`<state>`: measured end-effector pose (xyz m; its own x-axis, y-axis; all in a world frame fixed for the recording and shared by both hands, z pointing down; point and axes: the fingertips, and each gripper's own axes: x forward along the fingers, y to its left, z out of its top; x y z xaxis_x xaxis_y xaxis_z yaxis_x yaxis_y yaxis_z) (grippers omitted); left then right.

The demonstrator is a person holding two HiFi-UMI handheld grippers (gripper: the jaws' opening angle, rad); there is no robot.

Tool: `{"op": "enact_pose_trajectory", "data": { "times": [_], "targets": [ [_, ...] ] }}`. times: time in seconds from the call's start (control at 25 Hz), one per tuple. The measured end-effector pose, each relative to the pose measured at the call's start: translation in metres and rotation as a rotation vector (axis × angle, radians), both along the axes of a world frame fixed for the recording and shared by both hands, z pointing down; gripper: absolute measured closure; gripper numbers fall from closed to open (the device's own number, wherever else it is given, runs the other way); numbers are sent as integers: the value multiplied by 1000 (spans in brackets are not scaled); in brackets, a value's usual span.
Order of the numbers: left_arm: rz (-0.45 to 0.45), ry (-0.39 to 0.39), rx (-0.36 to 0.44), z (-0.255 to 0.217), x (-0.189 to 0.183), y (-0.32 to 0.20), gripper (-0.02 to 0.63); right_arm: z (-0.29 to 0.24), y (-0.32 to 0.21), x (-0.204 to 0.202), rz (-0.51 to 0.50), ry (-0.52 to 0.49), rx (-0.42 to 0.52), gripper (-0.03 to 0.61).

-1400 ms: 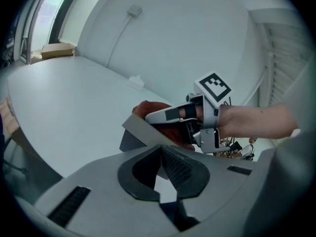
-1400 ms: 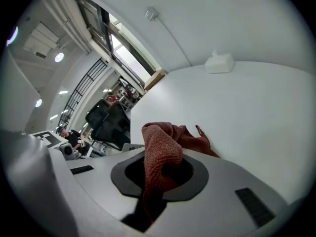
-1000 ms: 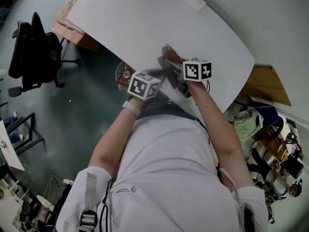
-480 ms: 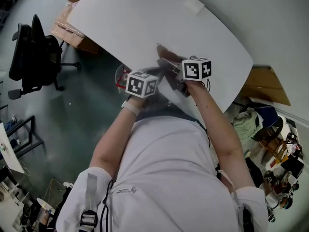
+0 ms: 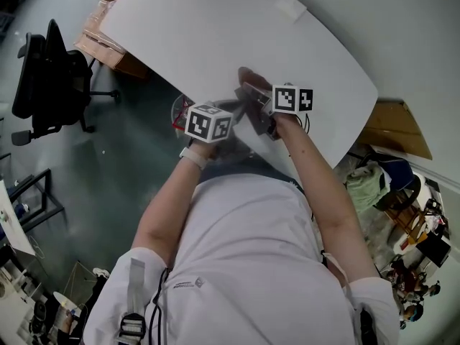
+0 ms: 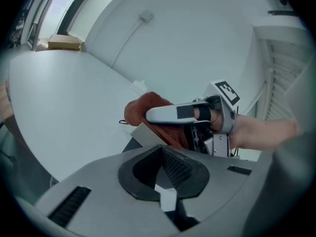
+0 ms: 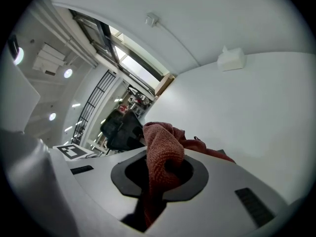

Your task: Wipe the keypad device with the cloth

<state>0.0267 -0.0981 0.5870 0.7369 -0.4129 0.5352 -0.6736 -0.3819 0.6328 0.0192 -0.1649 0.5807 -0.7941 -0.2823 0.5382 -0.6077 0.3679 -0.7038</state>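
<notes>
Covering keypad device [image 6: 143,134]: cloth [image 7: 165,154] in right claw [image 7: 159,182], white table [image 5: 215,27] beneath.

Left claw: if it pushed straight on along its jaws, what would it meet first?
The left claw seems shut on the keypad device; just beyond comes the red cloth in the right claw. Depth is unclear.

Nubby fibrous cloth [image 7: 163,157], smooth matt table [image 7: 256,107]

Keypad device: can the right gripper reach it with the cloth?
Probably yes. The right gripper, shut on the cloth, sits right at the device, with nothing between them.
</notes>
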Motion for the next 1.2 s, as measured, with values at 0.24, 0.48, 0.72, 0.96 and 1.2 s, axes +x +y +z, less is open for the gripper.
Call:
{"op": "enact_pose_trajectory", "data": {
  "times": [0.24,0.48,0.72,0.96,1.2],
  "targets": [
    [-18,17,3,-2,0,1,603,12,-10,8,9,35,-4,522],
    [-20,27,8,-4,0,1,603,32,-20,28,59,124,12,522],
    [-11,23,15,-4,1,2,603,55,-22,58,108,193,0,520],
    [-16,22,19,-3,-2,1,603,62,-19,67,121,213,-1,520],
    [-14,10,29,-3,2,-2,603,67,-12,89,203,195,-32,520]
  ]
}}
